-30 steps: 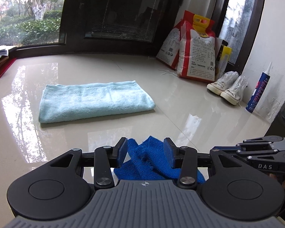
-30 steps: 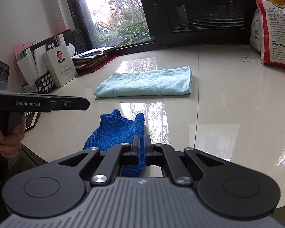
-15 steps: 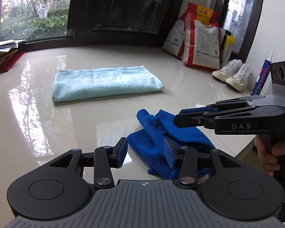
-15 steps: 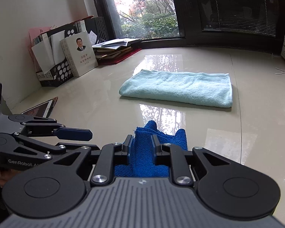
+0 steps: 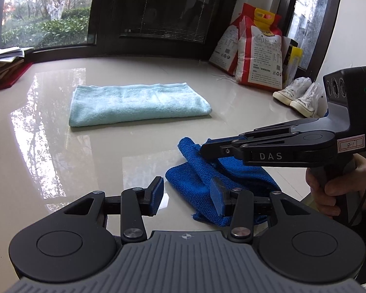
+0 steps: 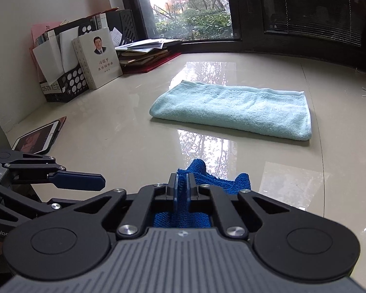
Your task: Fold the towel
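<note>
A crumpled dark blue towel (image 5: 202,178) lies near the front edge of the glossy table (image 5: 61,161). My right gripper (image 6: 181,185) is shut on a raised fold of that blue towel (image 6: 222,183), and its fingertips (image 5: 207,150) reach in from the right in the left wrist view. My left gripper (image 5: 186,196) stands open just in front of the towel's left edge, pads not touching cloth. It also shows in the right wrist view, where the left gripper (image 6: 78,182) sits low at the left. A folded light blue towel (image 5: 136,103) lies flat farther back.
Rice bags (image 5: 256,58) and sneakers (image 5: 295,95) stand at the back right. Books and a file holder (image 6: 68,61) line the left wall, with a tablet (image 6: 39,138) near the table's left edge. A hand (image 5: 334,190) grips the right handle.
The right gripper swung leftward over the blue towel, opened slightly and shut again on a fold. The towel left the gap of my left jaws, which stayed equally wide.
</note>
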{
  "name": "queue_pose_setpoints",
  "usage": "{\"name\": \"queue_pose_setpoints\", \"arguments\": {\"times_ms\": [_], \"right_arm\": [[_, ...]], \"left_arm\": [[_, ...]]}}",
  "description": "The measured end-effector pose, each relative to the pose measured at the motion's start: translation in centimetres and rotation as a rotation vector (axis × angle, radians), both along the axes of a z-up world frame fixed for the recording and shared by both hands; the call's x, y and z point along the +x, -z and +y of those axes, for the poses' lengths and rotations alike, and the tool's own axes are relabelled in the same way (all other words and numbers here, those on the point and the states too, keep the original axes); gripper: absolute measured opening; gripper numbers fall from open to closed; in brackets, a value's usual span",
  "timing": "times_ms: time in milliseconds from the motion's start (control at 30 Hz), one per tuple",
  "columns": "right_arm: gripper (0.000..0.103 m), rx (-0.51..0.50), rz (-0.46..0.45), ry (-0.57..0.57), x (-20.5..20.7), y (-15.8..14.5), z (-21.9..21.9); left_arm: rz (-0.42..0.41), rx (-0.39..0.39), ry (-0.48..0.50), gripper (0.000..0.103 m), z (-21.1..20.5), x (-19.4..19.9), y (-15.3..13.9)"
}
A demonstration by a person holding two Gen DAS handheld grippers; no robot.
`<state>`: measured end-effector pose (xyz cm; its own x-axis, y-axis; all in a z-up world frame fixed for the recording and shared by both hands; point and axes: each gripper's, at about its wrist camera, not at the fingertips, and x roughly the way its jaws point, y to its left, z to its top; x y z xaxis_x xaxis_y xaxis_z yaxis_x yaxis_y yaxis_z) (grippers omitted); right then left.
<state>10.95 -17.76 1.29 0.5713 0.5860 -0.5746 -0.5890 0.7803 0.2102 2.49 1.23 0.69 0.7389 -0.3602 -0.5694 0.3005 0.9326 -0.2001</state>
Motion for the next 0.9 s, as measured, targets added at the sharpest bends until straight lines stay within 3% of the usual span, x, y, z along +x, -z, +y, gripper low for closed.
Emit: {"name": "queue_pose_setpoints", "arguments": {"times_ms": [667, 900], "right_arm": [[0.003, 0.028, -0.056, 0.08, -0.9, -1.4, -4.3], [0.003, 0.034, -0.047, 0.128, -1.2, -1.0, -6.8]], "left_arm": [[0.014, -0.013, 0.05, 0.043, -2.3, 2.5, -0.3], [0.064, -0.031, 0.0, 0.043, -2.9, 5.0, 0.5]]}}
